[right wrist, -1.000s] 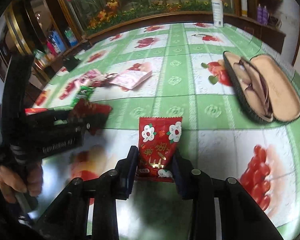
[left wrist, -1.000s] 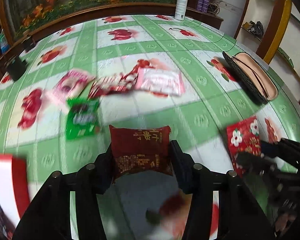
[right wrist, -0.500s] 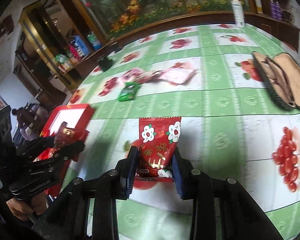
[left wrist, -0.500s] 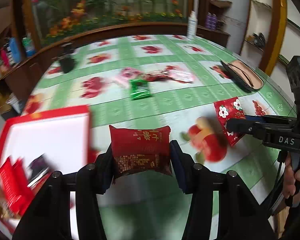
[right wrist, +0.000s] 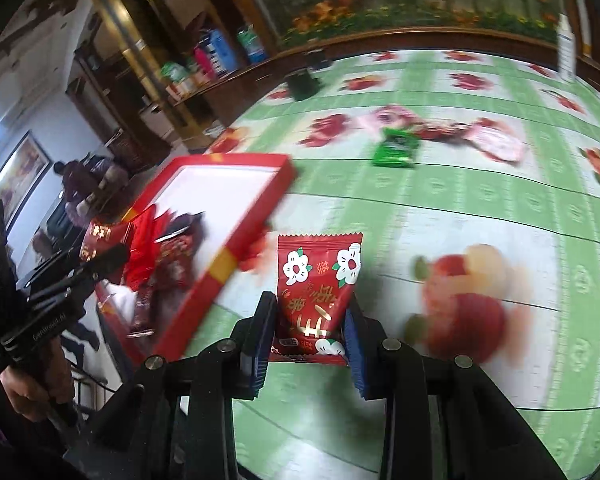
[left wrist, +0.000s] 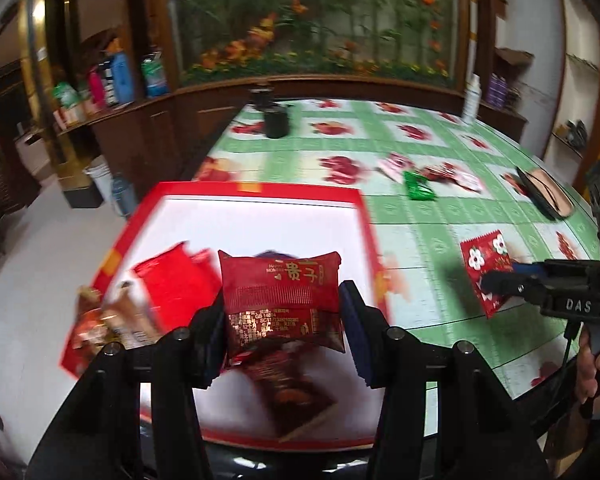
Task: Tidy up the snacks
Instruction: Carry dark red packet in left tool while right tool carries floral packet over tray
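Room first: wooden cabinets and shelves with bottles around a big planted glass case behind the desk (left wrist: 440, 148), which wears a green-and-white checked oilcloth with red fruit prints.

Step in hand, as I read it: carrying two snacks to the shallow red cardboard box with white lining (left wrist: 260, 216) at the desk's left edge. It already holds several red and brown packets.

Your left gripper (left wrist: 282, 312) hangs over the box interior, fingers pinching a dark red pillow-shaped foil packet with gold lettering (left wrist: 280, 292) by its sides.

Your right gripper (right wrist: 310, 332) is over the desk just beside the box's near wall, fingers pinching a bright red packet with white flower prints (right wrist: 320, 280) at its lower end.

Next move: spread the left fingers to drop that packet onto the white lining, then bring the right one across the wall before releasing.

Left to collect: a small green packet (right wrist: 396, 148) and pink-and-red wrappers (right wrist: 496, 142) mid-desk, well apart from the box.
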Demonstrator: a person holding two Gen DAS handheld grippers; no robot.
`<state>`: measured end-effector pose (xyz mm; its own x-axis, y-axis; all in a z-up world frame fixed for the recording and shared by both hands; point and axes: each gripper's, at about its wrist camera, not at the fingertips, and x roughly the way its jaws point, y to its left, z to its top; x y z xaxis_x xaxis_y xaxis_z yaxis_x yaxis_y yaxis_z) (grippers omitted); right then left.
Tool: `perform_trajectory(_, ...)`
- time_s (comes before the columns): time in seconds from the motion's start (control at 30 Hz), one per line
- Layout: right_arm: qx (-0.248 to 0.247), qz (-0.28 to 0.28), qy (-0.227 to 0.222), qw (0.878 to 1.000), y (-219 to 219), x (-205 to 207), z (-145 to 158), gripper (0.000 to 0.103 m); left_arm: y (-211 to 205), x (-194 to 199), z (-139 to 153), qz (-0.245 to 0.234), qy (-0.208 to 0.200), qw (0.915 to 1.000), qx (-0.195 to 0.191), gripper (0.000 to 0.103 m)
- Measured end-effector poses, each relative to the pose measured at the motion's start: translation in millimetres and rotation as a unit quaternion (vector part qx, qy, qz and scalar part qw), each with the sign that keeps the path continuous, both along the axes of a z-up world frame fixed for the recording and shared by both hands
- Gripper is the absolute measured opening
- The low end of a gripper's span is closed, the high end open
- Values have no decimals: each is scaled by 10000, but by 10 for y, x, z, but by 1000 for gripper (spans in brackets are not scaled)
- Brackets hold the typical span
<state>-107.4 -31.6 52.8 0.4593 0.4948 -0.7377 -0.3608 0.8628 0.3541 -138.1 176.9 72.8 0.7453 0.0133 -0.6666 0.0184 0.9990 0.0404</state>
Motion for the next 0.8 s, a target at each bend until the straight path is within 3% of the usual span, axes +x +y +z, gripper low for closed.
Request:
perform_trajectory(0.37, -4, 764, -101, 9970, 781, -37, 106, 33, 568, -60, -25, 649, -151, 9978, 45, 50)
perform_trajectory(0.8, -250, 1615, -225, 9863, 1652, -67, 111, 33, 844, 15, -117, 863, -40, 9962, 124, 50)
